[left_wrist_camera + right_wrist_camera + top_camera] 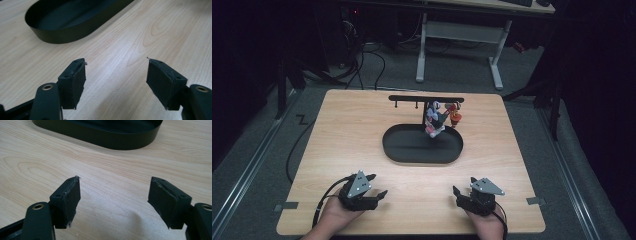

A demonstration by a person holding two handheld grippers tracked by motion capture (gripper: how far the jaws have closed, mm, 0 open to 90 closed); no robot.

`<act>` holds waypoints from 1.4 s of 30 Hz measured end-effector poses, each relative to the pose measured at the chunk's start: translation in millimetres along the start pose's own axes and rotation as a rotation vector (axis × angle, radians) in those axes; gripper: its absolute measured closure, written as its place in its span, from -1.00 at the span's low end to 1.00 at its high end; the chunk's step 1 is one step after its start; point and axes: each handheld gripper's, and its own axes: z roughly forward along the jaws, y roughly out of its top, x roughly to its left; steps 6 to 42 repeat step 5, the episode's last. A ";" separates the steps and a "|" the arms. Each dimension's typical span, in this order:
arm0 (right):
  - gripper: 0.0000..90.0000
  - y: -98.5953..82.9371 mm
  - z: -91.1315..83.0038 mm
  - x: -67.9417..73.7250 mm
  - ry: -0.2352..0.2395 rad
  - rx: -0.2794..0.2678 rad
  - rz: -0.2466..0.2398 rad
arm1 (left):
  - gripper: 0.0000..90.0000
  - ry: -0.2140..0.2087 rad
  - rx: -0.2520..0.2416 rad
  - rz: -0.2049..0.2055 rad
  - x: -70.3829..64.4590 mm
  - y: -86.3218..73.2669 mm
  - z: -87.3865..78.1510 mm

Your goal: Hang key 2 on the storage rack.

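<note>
Black rubber pads are facing each other across a wide gap on both tools: the left gripper and the right gripper are resting low at the near edge of the wooden table, jaws spread apart and holding nothing, probably because the work is only about to start. Ahead of both sets of fingertips, an oval black tray is sitting mid-table, its dark wall showing beyond the pads in the left gripper view and the right gripper view. Behind the tray, a black T-shaped stand is carrying a cluster of small colourful trinkets hanging at its right end, well beyond the fingers. They are looking glossy in red, white, blue and orange; their exact shapes are too small to tell. The tray is likely waiting to catch them.
</note>
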 end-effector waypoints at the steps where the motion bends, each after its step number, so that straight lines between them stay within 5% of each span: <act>1: -0.42 -0.3 0.0 -0.3 -0.004 0.003 0.004 | -0.29 0.000 -0.003 -0.005 1.7 -0.1 -1.0; 42: -0.42 -0.9 -0.9 -3.0 -0.017 0.004 0.014 | -0.29 0.006 -0.003 -0.010 6.8 -1.3 -3.4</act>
